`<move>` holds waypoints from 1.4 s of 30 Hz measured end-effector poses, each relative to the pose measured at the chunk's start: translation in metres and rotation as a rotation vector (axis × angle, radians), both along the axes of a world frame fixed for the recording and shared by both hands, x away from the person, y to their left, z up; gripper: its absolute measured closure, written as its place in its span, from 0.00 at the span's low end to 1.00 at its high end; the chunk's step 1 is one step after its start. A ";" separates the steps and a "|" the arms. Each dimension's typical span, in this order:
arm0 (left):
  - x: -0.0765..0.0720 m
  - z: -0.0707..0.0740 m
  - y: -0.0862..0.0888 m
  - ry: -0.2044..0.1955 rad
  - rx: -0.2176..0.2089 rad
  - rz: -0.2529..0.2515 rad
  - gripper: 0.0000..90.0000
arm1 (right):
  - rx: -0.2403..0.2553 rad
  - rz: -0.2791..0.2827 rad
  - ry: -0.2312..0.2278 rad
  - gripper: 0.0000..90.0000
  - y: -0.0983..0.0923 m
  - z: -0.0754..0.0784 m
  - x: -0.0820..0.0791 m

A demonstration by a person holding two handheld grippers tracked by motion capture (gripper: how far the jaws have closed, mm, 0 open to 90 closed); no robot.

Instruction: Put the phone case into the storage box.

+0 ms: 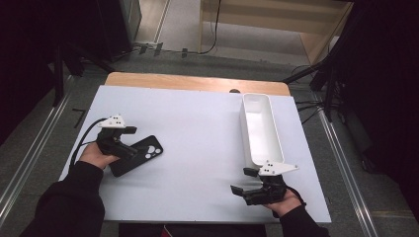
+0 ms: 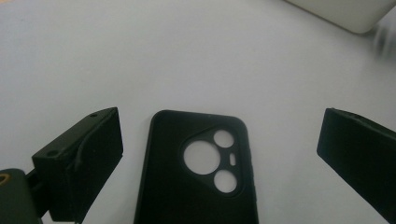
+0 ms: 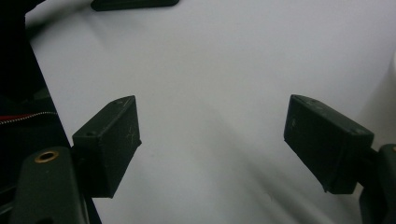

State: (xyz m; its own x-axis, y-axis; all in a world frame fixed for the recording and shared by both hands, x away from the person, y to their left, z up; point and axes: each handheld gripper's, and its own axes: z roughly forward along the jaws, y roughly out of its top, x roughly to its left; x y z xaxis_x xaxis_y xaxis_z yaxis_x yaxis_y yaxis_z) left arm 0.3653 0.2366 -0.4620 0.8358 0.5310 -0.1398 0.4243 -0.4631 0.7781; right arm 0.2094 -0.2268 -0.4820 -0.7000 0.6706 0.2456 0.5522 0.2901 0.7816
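On the white table [image 1: 197, 128], left half: black phone case [image 1: 141, 154] lies flat, inner side up, camera cutouts toward its far end. Left gripper [image 1: 129, 143] is over the near end of the case, held in the person's left hand [image 1: 95, 155]; cable trails off the table's left edge. In the left gripper view the phone case [image 2: 196, 177] sits between the two black jaws, which stand wide, well clear of both long edges; no pad touches it. Case rests on the table surface, not lifted.

Right side, near edge: right gripper [image 1: 239, 183] held in the right hand [image 1: 284, 202], jaws pointing left across the table, spread fairly wide with nothing but bare table between them, as the right gripper view confirms. Far corner of the phone case [image 3: 135, 4] shows at the top of that view, well apart.

White oblong bin [image 1: 261, 129] stands along the table's right side, just beyond the right gripper, interior bare. Its rounded corner [image 2: 345, 14] shows in the left gripper view.
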 end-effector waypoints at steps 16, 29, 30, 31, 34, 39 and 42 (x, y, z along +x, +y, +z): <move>0.000 -0.024 0.006 0.017 0.042 -0.009 0.00 | -0.001 0.002 -0.005 0.19 0.000 0.000 0.000; -0.001 -0.037 0.003 0.027 0.100 -0.030 0.00 | 0.002 -0.002 -0.002 0.19 0.000 0.000 0.000; -0.001 -0.040 0.003 0.030 0.115 -0.034 0.00 | 0.004 0.000 -0.001 0.19 0.000 0.000 0.001; -0.001 -0.041 0.002 0.036 0.121 -0.034 0.00 | 0.003 0.002 -0.004 0.19 0.000 0.000 0.001; -0.002 -0.042 0.000 0.029 0.142 -0.034 0.00 | 0.000 0.003 -0.005 0.19 0.000 0.000 0.001; -0.004 -0.043 -0.002 0.008 0.185 -0.035 0.00 | 0.001 -0.003 -0.002 0.19 0.000 0.000 0.000; -0.006 -0.044 -0.005 -0.016 0.214 -0.037 0.00 | 0.000 -0.003 -0.001 0.19 0.000 0.000 0.000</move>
